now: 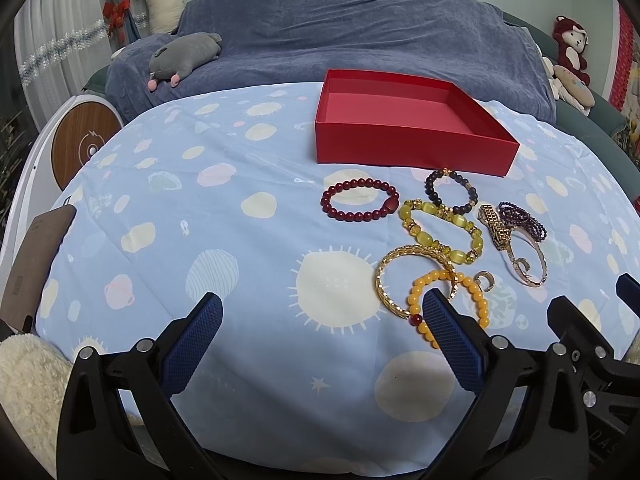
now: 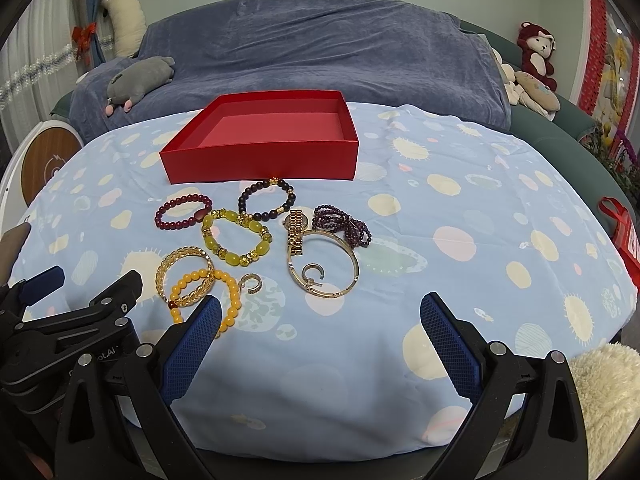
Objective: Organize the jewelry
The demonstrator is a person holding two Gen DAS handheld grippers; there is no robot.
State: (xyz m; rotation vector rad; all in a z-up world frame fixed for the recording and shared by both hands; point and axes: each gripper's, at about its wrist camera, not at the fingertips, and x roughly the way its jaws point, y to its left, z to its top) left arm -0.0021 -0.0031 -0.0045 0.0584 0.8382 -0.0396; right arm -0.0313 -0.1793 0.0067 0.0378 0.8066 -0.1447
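Note:
An empty red box (image 1: 404, 146) (image 2: 260, 160) stands at the back of the table. In front of it lie several pieces of jewelry: a dark red bead bracelet (image 1: 360, 205) (image 2: 183, 212), a black bead bracelet (image 1: 450, 192) (image 2: 266, 198), a yellow-green bead bracelet (image 1: 442, 232) (image 2: 236, 238), a gold bangle (image 1: 400, 280) (image 2: 184, 276), an orange bead bracelet (image 1: 448, 304) (image 2: 204, 300), a gold watch (image 1: 496, 226) (image 2: 296, 230), purple beads (image 1: 524, 218) (image 2: 344, 224) and a thin gold bangle (image 2: 324, 264). My left gripper (image 1: 322, 316) is open and empty, low before the jewelry. My right gripper (image 2: 320, 316) is open and empty beside it.
A blue patterned cloth (image 1: 200, 240) covers the table. A sofa under a blue-grey cover (image 1: 340, 32) stands behind, with a grey plush (image 1: 184, 56) and a red plush monkey (image 2: 536, 54). A small ear cuff (image 2: 252, 282) lies near the orange bracelet.

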